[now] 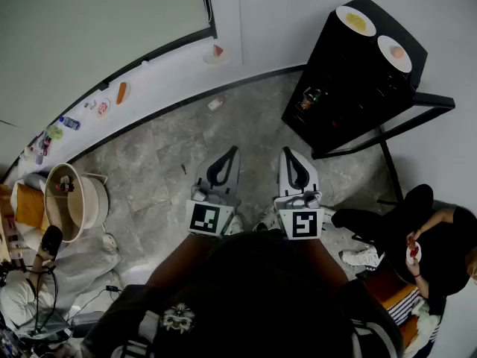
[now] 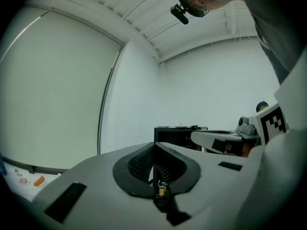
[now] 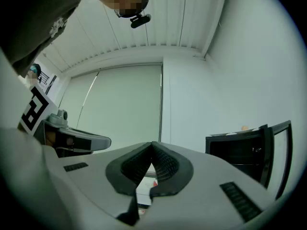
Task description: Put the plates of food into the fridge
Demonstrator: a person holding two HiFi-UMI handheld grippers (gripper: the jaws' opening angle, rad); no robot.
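Left tool: your left gripper (image 1: pixel 232 151) has its jaws pressed together with nothing between them, pointing out over the grey marbled floor (image 1: pixel 164 170).
Right tool: your right gripper (image 1: pixel 288 152) is closed and empty too, just beside the left one.
Plates on the fridge: a white round plate with yellow food (image 1: pixel 355 21) and a white round plate with an orange piece (image 1: pixel 394 53) sit side by side on top of the black mini fridge (image 1: pixel 339 88), well apart from both grippers.
Plates on the ledge: on the white window ledge (image 1: pixel 168 69) you have a small plate with a red wedge (image 1: pixel 215 53) and a small plate with an orange stick (image 1: pixel 121 92).
Fridge door: the dark-framed door (image 1: pixel 417 107) stands open.
Handling: the plates look stiff, smooth and fairly light. Expect a slippery rim, and loose food that slides if you tilt.
Where to hold: spread the jaws first, then pinch the bare rim on your near side, clear of the food. Keep the plate level.
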